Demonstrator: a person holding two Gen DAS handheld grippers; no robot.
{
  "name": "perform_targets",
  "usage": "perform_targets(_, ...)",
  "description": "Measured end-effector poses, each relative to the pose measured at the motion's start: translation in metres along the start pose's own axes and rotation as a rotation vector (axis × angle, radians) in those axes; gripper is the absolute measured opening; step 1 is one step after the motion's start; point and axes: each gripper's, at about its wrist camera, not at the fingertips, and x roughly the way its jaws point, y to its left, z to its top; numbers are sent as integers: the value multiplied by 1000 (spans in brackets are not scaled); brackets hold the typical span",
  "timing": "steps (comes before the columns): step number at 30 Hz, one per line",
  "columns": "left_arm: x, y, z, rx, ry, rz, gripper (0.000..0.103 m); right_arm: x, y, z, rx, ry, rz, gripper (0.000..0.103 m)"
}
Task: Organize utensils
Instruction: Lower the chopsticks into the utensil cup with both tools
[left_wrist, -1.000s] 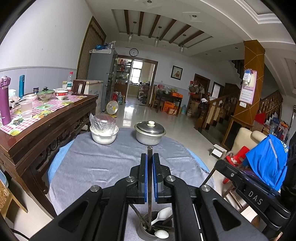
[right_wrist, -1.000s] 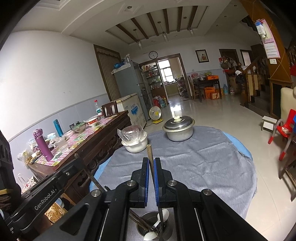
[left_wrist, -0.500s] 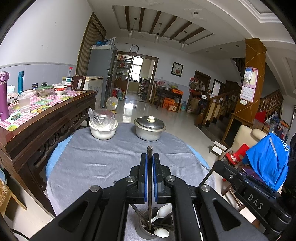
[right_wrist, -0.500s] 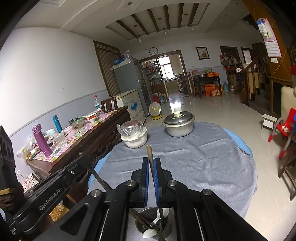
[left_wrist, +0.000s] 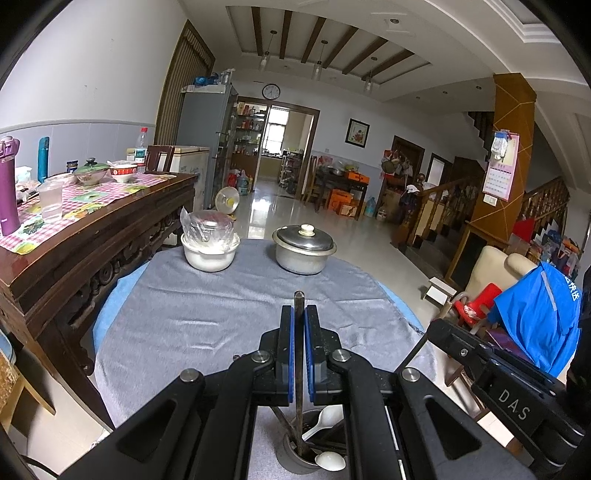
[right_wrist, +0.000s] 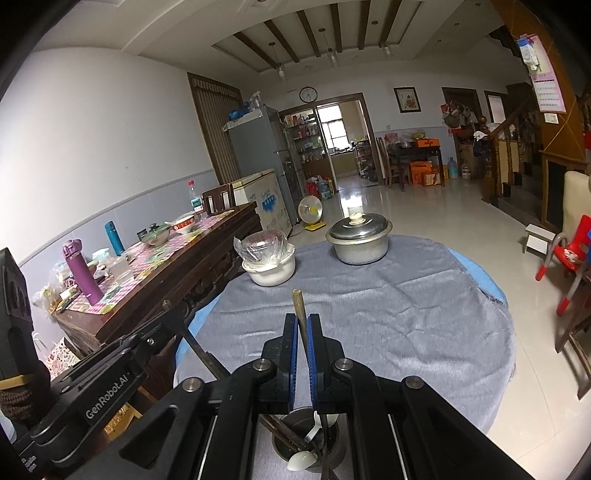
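- Grey cloth (left_wrist: 207, 317) covers a round table, with a long wooden sideboard (left_wrist: 92, 229) to its left and a tiled hall behind
- Two vessels stand at the cloth's far edge: one white bowl (left_wrist: 209, 253) topped with clear plastic, and one lidded metal pot (left_wrist: 303, 251) to its right
- One metal utensil cup (left_wrist: 295, 456) sits at the near edge, below both grippers; it holds two white spoons (left_wrist: 323, 422) and several dark chopsticks, too crowded to count
- Two chopsticks are lifted, one per gripper, each a thin, dark brown stick with a squared top
- Left gripper (left_wrist: 299, 349) is clamped on a chopstick (left_wrist: 299, 301) standing nearly upright between its blue pads, top above the fingertips, lower end down in the cup
- Right gripper (right_wrist: 302, 349) is clamped on its chopstick (right_wrist: 297, 301), which leans slightly left, its lower end reaching to the cup (right_wrist: 306, 448)
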Motion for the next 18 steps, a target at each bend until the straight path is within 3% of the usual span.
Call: perform_targets(18, 2, 4, -2, -6, 6, 3, 5, 8, 6, -4, -9, 26, 4, 6)
